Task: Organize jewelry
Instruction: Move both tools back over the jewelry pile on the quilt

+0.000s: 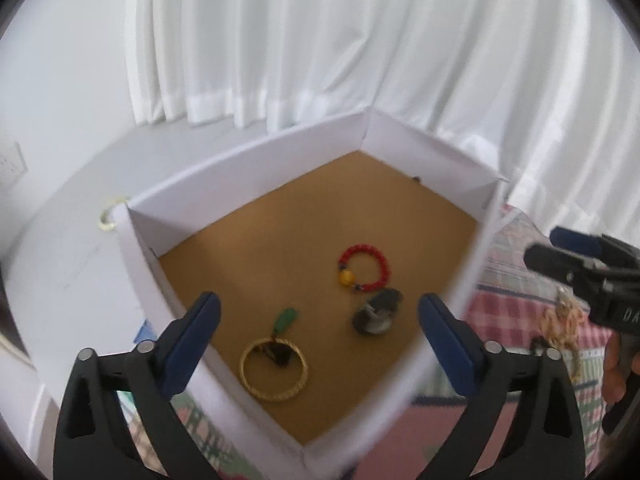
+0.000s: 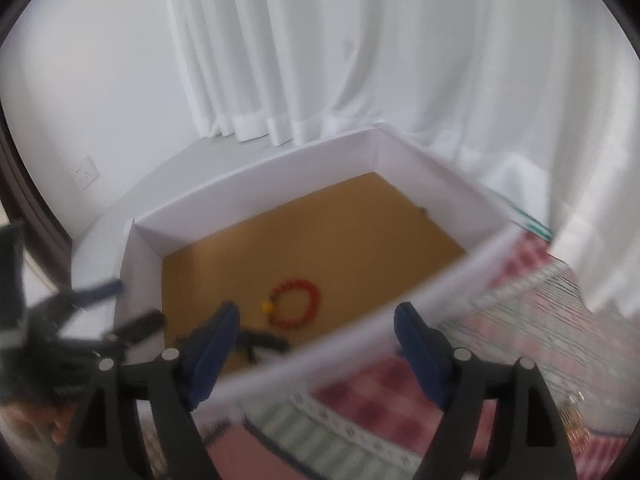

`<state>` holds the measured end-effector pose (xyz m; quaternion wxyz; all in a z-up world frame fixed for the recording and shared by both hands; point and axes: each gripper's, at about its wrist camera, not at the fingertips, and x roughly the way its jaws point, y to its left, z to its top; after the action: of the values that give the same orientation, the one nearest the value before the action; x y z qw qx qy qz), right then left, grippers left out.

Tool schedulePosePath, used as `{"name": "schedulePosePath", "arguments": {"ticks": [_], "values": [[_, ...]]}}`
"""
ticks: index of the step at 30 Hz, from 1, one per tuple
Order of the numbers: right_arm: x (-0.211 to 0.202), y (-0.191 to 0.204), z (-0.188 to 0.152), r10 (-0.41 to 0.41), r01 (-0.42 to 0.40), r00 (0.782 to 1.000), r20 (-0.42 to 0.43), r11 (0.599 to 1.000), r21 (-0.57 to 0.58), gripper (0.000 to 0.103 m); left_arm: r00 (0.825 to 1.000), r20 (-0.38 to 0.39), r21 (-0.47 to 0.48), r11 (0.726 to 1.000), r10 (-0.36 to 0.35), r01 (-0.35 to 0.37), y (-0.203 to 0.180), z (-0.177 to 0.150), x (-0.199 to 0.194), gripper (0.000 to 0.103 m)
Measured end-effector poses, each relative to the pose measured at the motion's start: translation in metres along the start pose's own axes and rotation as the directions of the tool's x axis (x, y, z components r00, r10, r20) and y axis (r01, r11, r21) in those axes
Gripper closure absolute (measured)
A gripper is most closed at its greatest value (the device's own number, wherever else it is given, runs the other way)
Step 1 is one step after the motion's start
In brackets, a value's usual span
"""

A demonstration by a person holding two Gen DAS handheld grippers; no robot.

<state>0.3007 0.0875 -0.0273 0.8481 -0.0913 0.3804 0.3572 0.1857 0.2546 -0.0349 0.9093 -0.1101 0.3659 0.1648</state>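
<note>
— What's on the far left of the left wrist view?

— A roll of tape [image 1: 109, 216], middle left, just outside the white box [image 1: 248, 160]; the box fills the centre, its floor brown.

— And the left gripper [image 1: 320, 332]?

— Released; its blue pads stand wide apart at the lower edge, nothing between them but the box's near corner. Under it, lower centre, a gold bangle [image 1: 274, 369] lies flat with a small dark piece and a green tag [image 1: 287, 317] just at its upper rim; to the right a red bead bracelet [image 1: 363, 267] with a yellow bead, and just below that a dark round item [image 1: 377, 312] I can't make out.

— Further right?

— Outside the box, on the checked cloth [image 1: 508, 276], a gold chain [image 1: 562, 328] lies near the right gripper [image 1: 568, 256] at the right edge.

— Is that one clamped?

— No; in its own view the right gripper [image 2: 316, 340] gapes, empty, over the box wall [image 2: 320, 352]; the picture is blurred, the red bracelet [image 2: 296, 303] showing between the pads.
</note>
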Motion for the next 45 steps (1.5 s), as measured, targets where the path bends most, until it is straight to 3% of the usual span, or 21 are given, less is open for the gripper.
{"name": "schedulePosePath", "arguments": {"ticks": [6,10,14,22,26,32,41,45], "values": [[-0.076,-0.028,-0.08,-0.113,0.112,0.993,0.023,0.993,0.023,0.018,1.0,0.02,0.141,0.99,-0.011,0.008,-0.059,-0.044,-0.044,0.001],[-0.117,-0.047,-0.14,-0.217,0.216,0.976,0.02,0.975,0.059,0.017,0.994,-0.048,0.209,0.972,-0.096,0.104,-0.099,-0.084,-0.059,0.001],[-0.154,-0.066,-0.205,-0.307,0.304,0.952,-0.002,0.944,0.129,0.016,0.989,-0.068,0.235,0.961,-0.131,0.144,-0.129,-0.127,-0.074,0.001],[-0.196,-0.081,-0.287,-0.353,0.354,0.934,-0.049,0.898,0.26,0.015,0.991,-0.106,0.272,0.956,-0.082,0.108,-0.16,-0.175,-0.087,0.001],[-0.205,-0.073,-0.3,-0.365,0.363,0.93,-0.043,0.896,0.257,0.015,0.986,-0.116,0.258,0.955,-0.122,0.148,-0.164,-0.183,-0.092,0.001],[-0.205,-0.061,-0.304,-0.356,0.352,0.934,-0.029,0.904,0.244,0.015,0.987,-0.113,0.284,0.948,-0.117,0.145,-0.171,-0.193,-0.097,0.001],[-0.195,-0.05,-0.307,-0.354,0.358,0.933,-0.058,0.907,0.221,0.015,0.957,-0.223,0.238,0.942,-0.184,0.237,-0.169,-0.203,-0.084,0.001],[-0.193,-0.049,-0.309,-0.348,0.354,0.935,-0.068,0.908,0.223,0.015,0.959,-0.221,0.228,0.947,-0.176,0.226,-0.165,-0.204,-0.082,0.001]]}}
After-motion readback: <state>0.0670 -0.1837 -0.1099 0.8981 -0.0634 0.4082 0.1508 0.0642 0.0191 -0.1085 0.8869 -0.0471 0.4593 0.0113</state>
